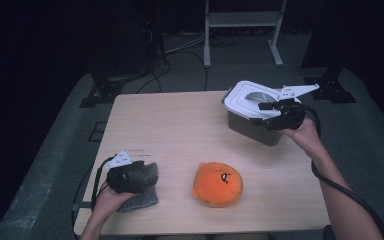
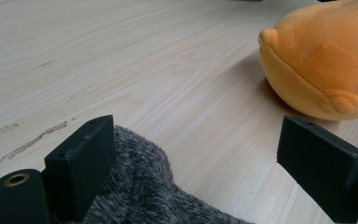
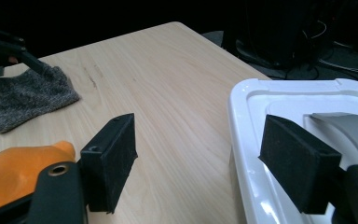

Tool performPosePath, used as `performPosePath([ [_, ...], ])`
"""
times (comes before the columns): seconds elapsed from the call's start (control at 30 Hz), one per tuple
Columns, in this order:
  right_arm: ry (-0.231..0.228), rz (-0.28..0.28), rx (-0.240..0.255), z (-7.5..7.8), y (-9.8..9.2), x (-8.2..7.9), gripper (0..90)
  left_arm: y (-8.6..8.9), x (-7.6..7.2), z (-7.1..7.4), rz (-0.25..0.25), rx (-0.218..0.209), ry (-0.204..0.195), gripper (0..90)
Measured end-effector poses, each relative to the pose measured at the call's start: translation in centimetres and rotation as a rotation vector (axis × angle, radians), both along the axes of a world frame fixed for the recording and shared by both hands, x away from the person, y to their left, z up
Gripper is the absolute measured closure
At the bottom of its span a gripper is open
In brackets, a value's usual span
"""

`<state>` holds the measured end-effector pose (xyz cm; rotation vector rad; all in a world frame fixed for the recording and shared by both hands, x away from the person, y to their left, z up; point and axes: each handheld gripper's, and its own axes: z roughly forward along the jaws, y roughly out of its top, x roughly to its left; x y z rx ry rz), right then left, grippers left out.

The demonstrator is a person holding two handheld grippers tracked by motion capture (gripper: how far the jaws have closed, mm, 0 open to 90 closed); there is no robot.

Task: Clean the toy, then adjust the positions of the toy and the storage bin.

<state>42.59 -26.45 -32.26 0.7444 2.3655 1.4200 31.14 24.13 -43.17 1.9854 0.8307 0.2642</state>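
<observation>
High view: the left tool (image 1: 147, 170) rests on a grey cloth (image 1: 141, 200) at 7 o'clock on the counter (image 1: 180, 125). The right tool (image 1: 272, 111) sits over the white lid (image 1: 250, 99) of a box (image 1: 252, 131) at 2 o'clock. An orange plush toy (image 1: 218, 184) lies at 6 o'clock.

Left gripper view: jaws spread, the cloth (image 2: 140, 186) beneath them, not pinched.

Right gripper view: jaws spread, one over the lid (image 3: 284, 112).

Judged step: preparing to open the box. Next move: grip the lid edge.
</observation>
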Motion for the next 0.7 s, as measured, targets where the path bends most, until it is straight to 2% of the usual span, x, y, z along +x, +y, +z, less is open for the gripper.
performPosePath([
  [0.3,-0.001,-0.017,0.002,-0.1,-0.4,0.6,25.3,0.0,-0.1,0.0,-0.003,-0.006,0.001,10.7],
  [0.43,0.007,-0.02,-0.005,-0.2,-0.4,1.0,25.3,0.0,0.2,-0.1,-0.002,-0.011,0.006,10.7],
  [0.7,-0.006,-0.034,-0.003,0.0,-1.0,1.8,25.3,-0.2,0.6,-0.1,-0.015,-0.016,0.004,10.5],
])
